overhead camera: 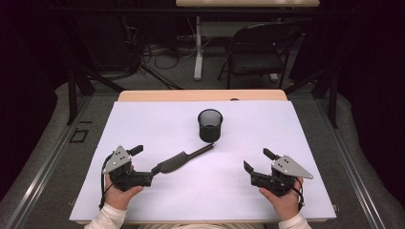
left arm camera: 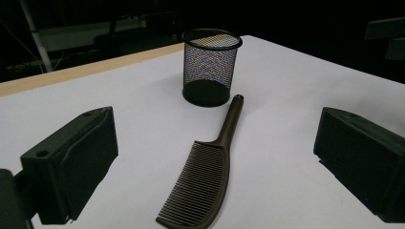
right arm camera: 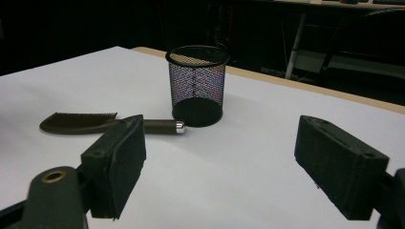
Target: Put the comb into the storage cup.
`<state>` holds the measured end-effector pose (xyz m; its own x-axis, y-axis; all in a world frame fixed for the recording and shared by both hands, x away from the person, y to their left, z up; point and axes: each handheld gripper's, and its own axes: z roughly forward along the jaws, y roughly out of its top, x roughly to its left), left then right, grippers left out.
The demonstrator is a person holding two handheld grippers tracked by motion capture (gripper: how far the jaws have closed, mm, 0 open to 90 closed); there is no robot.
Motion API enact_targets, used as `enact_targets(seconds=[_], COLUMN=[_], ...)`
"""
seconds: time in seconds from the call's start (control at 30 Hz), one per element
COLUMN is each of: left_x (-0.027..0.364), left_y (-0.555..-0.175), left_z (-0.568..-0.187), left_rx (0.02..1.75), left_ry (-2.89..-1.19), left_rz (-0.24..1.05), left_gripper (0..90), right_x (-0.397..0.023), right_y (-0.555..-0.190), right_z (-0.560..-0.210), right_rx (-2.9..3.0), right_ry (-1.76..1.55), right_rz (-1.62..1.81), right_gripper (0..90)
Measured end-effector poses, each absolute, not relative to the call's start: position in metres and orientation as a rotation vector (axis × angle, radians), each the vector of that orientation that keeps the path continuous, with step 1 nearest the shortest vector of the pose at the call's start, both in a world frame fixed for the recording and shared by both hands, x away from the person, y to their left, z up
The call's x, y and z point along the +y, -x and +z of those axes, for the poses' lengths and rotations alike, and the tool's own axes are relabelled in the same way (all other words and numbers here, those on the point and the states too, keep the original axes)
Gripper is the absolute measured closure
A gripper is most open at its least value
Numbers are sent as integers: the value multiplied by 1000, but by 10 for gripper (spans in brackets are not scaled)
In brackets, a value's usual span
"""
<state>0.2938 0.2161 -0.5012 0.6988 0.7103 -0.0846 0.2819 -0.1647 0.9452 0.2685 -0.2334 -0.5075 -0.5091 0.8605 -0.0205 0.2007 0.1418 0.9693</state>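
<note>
Table (overhead camera: 157, 124): both hands low, jaws wide.

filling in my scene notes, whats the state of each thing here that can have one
comb: lying flat on the white table, handle tip toward the cup, not held
mesh cup: upright, empty, open at the top
left gripper: open, comb end between its jaws, pads not touching it
right gripper: open, nothing between its jaws
folding chair: unfolded, standing behind the table

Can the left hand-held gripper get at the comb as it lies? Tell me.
Probably yes: the left hand-held gripper has open jaws, and the comb lies flat between them, with nothing in the way.
</note>
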Motion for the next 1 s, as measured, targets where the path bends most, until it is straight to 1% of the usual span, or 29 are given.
enact_targets(seconds=[0.27, 0.4, 0.53, 0.6, 0.7, 0.77, 0.83, 0.9, 1.0], left_x=[209, 204, 200, 198, 195, 193, 190, 188, 183], left_y=[-297, -300, -304, -306, -308, -309, -311, -312, -315], left_z=[-498, -497, -495, -493, -491, -490, -488, -485, -482], left_rx=[810, 821, 834, 845, 850, 852, 861, 870, 889], left_ry=[-1767, -1780, -1782, -1783, -1795, -1801, -1813, -1823, -1826], left_rz=[448, 442, 437, 423, 429, 420, 424, 419, 427], left_gripper=[20, 69, 158, 166, 210, 254, 275, 332, 371], right_x=[-233, -232, -231, -232, -233, -233, -233, -233, -234], right_y=[-268, -268, -269, -270, -271, -271, -271, -271, -271], right_z=[-509, -509, -510, -511, -511, -511, -512, -512, -512], right_rx=[1830, 1832, 1839, 1839, 1840, 1842, 1840, 1837, 1835], right_ry=[-1031, -1038, -1050, -1054, -1066, -1070, -1073, -1081, -1082], right_rz=[1383, 1375, 1368, 1367, 1367, 1365, 1364, 1364, 1362], right_gripper=[179, 185, 188, 191, 192, 196, 197, 199, 201])
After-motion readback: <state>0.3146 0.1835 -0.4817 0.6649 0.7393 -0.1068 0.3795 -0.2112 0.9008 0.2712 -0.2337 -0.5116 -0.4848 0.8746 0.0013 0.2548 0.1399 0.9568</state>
